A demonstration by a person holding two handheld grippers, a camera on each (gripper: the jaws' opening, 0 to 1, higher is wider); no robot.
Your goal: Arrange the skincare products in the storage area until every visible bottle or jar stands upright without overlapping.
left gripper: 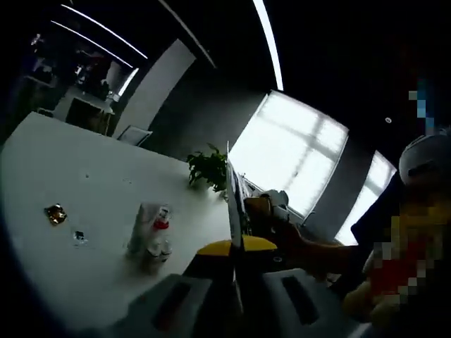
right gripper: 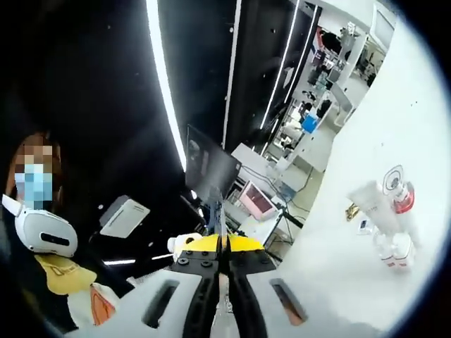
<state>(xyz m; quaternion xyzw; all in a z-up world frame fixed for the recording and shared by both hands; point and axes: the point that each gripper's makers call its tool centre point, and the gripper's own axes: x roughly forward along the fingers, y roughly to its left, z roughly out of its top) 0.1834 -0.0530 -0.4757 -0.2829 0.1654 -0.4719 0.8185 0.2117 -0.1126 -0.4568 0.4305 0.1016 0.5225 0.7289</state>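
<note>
My left gripper [left gripper: 236, 264]: jaws clenched together at the yellow tips, holding nothing, raised off the tabletop.
My right gripper [right gripper: 224, 257]: jaws likewise pressed shut and empty, pointing out into the room, not at the products.
Skincare products, left gripper view [left gripper: 150, 236]: small cluster on the white tabletop [left gripper: 84, 176], just to the left of my left jaws and a little ahead; a pale tube leaning on small bottles, one with a red collar.
Skincare products, right gripper view [right gripper: 389, 215]: same cluster, well off to the right of my right jaws; white tube [right gripper: 371, 204] tilted across the white-capped bottles [right gripper: 394, 248].
Handling, judged: light plastic, smooth and likely slippery; the tube soft, so pinch it near the stiffer cap end; bottles rigid, take them at mid-body, gently, as they look easy to topple.
Small gold item [left gripper: 55, 213]: further left on the tabletop, apart from the cluster.
Potted plant [left gripper: 208, 169]: far edge, beyond my left jaws.
</note>
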